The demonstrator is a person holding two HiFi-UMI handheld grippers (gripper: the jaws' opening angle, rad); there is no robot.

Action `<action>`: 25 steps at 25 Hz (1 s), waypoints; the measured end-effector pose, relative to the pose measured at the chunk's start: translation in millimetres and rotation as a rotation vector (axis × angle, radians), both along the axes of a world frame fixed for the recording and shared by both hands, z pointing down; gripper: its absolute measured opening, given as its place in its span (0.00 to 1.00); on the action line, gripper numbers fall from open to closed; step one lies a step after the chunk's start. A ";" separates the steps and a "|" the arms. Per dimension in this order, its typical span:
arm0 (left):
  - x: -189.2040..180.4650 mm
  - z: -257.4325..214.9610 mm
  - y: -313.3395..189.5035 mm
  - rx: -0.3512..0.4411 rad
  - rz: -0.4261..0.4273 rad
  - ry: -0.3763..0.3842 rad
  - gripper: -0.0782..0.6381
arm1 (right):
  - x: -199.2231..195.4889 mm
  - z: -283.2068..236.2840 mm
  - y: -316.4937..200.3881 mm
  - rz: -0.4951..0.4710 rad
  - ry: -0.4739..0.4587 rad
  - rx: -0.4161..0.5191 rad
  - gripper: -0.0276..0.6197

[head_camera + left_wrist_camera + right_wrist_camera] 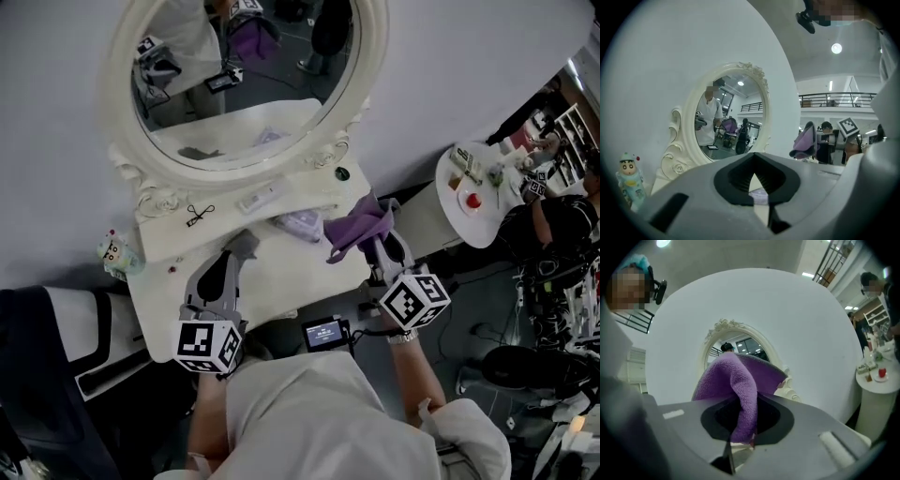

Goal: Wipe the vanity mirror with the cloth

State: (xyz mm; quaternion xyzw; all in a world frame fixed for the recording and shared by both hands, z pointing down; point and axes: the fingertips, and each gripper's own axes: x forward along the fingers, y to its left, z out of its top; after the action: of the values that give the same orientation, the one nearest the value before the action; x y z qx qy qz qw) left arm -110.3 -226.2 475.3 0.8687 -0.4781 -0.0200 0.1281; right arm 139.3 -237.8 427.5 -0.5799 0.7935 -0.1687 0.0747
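The oval vanity mirror (pixel 244 75) in its white carved frame stands at the back of the white vanity table (pixel 178 305). It also fills the left gripper view as the mirror (pixel 729 117) and peeks over the cloth in the right gripper view as the mirror (pixel 743 341). My right gripper (pixel 378 246) is shut on a purple fleece cloth (pixel 361 227), held over the table's right end, short of the glass. That cloth (pixel 736 380) bulges up from the right gripper (pixel 740 430). My left gripper (pixel 242 247) hovers over the table with its jaws shut and empty; it sees the cloth (pixel 805 140) to its right.
A small cartoon figurine (pixel 112 251) stands at the table's left corner. A black hair clip (pixel 199 214), a white flat item (pixel 258 198) and a pale lilac object (pixel 302 223) lie before the mirror. A round white side table (pixel 469 225) with small items stands right, people beyond.
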 end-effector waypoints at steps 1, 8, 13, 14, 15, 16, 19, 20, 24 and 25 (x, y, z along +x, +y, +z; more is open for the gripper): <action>4.5 3.5 11.4 0.000 0.010 -0.019 0.11 | -0.5 2.4 12.2 -0.008 -0.028 0.000 0.14; 11.3 24.2 90.5 -0.050 -0.074 -0.031 0.11 | 25.5 30.8 90.4 -0.031 -0.052 0.029 0.14; 38.3 22.3 173.0 -0.032 -0.174 -0.067 0.11 | 57.6 38.2 165.7 -0.161 -0.240 0.073 0.14; 47.4 20.6 191.1 -0.032 -0.188 -0.070 0.11 | 64.3 40.3 179.4 -0.184 -0.291 0.069 0.14; 55.9 19.5 208.7 -0.036 -0.202 -0.074 0.11 | 69.8 43.6 192.1 -0.204 -0.331 0.062 0.14; 63.5 19.0 225.3 -0.042 -0.211 -0.082 0.11 | 73.5 47.8 203.8 -0.222 -0.359 0.053 0.14; 81.3 20.0 267.3 -0.062 -0.199 -0.132 0.11 | 76.2 60.8 233.8 -0.264 -0.399 0.023 0.14; 85.5 20.9 277.8 -0.066 -0.190 -0.146 0.11 | 76.4 62.6 242.8 -0.273 -0.411 0.017 0.14; 86.6 20.8 301.1 -0.043 -0.187 -0.135 0.11 | 74.8 57.3 278.3 -0.301 -0.441 0.045 0.14; 84.7 18.8 304.0 -0.034 -0.191 -0.125 0.11 | 73.8 54.7 286.2 -0.302 -0.441 0.054 0.14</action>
State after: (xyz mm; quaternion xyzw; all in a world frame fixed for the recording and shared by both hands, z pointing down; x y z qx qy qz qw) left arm -25.6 77.8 494.1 0.8164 -0.5661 0.0300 0.1103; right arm 213.1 48.4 482.2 -0.4022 0.8397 -0.2790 0.2351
